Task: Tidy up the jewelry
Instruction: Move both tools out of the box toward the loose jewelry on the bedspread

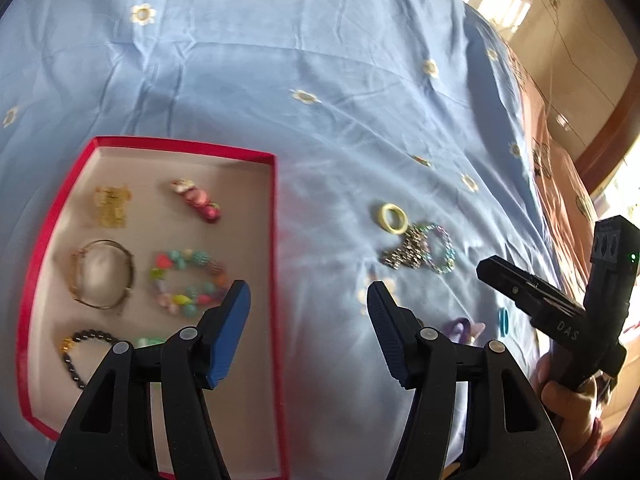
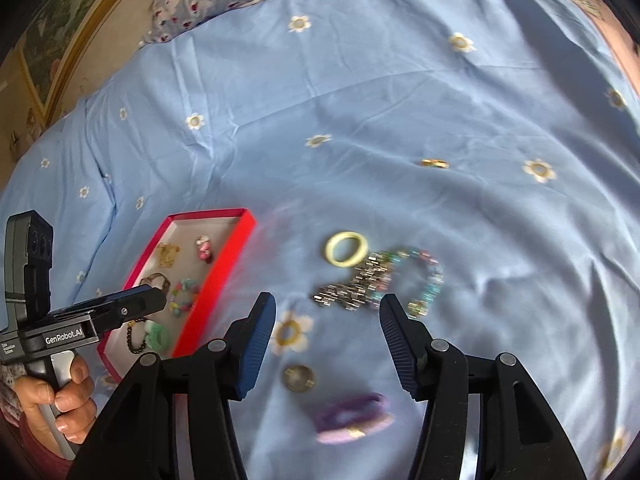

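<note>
Left gripper [image 1: 309,292] and right gripper [image 2: 327,304]: black plastic linkage arms, round silver pivot pins, blue ribbed pads [image 1: 230,332] on the jaws. Handle bodies black, white "GenRobot.AI" and "DAS" lettering, small green LED. Left hand [image 2: 60,396]: bare skin, dark red sleeve cuff.

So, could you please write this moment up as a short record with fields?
surface: blue flowered bedsheet
container: red box, open, left of the loose pieces
in box: gold bangle, colourful bead bracelet, black bead bracelet, other small pieces
loose on sheet: pale yellow ring, silver chain, purple hair tie
left gripper: open, empty
right gripper: open, empty
</note>
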`<act>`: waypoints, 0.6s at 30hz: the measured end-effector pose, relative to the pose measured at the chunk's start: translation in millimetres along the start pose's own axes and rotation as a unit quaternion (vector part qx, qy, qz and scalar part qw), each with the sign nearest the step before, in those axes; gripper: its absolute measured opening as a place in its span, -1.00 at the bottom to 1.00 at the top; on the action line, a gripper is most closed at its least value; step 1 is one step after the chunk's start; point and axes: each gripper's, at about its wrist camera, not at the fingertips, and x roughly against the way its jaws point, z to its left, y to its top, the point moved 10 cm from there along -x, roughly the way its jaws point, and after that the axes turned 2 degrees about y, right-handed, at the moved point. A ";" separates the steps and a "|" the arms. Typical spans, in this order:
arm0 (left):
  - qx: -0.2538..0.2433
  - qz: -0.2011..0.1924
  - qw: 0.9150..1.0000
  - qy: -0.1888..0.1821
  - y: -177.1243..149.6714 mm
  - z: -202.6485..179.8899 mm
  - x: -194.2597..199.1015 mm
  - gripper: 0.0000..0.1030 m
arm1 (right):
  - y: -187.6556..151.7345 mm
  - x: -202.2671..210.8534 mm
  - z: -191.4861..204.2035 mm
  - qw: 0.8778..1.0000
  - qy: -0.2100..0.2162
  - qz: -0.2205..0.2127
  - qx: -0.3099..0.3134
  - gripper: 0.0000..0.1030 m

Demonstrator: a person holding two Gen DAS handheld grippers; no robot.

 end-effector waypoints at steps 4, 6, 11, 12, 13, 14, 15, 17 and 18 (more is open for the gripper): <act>-0.012 0.009 1.000 -0.005 -5.0 -15.2 -6.3 0.16 | -3.6 5.8 -20.5 1.000 -0.013 -0.001 -0.013 0.09; -0.018 0.014 1.000 -0.008 -7.5 -22.5 -9.6 0.16 | -5.5 7.2 -31.1 1.000 -0.018 0.000 -0.022 0.09; -0.035 0.024 0.999 -0.015 -14.1 -39.6 -15.4 0.16 | -8.1 6.4 -47.4 0.999 -0.026 0.002 -0.033 0.09; -0.037 0.026 0.999 -0.016 -15.6 -42.5 -16.7 0.16 | -8.7 5.5 -49.4 0.999 -0.027 0.003 -0.034 0.09; -0.041 0.030 0.999 -0.018 -17.6 -46.5 -18.5 0.17 | -9.1 3.6 -52.3 0.999 -0.029 0.005 -0.035 0.09; -0.044 0.032 0.998 -0.020 -19.7 -49.9 -19.8 0.17 | -9.5 2.1 -54.9 0.999 -0.030 0.006 -0.036 0.09; -0.048 0.034 0.998 -0.022 -21.3 -52.7 -21.3 0.17 | -9.6 -0.3 -57.3 0.999 -0.031 0.007 -0.037 0.09; -0.058 0.039 0.997 -0.026 -25.8 -60.7 -25.6 0.17 | -9.8 -4.9 -61.5 0.999 -0.034 0.009 -0.037 0.09; -0.063 0.042 0.997 -0.027 -28.2 -64.4 -28.0 0.17 | -9.7 -7.0 -63.1 0.999 -0.035 0.010 -0.037 0.09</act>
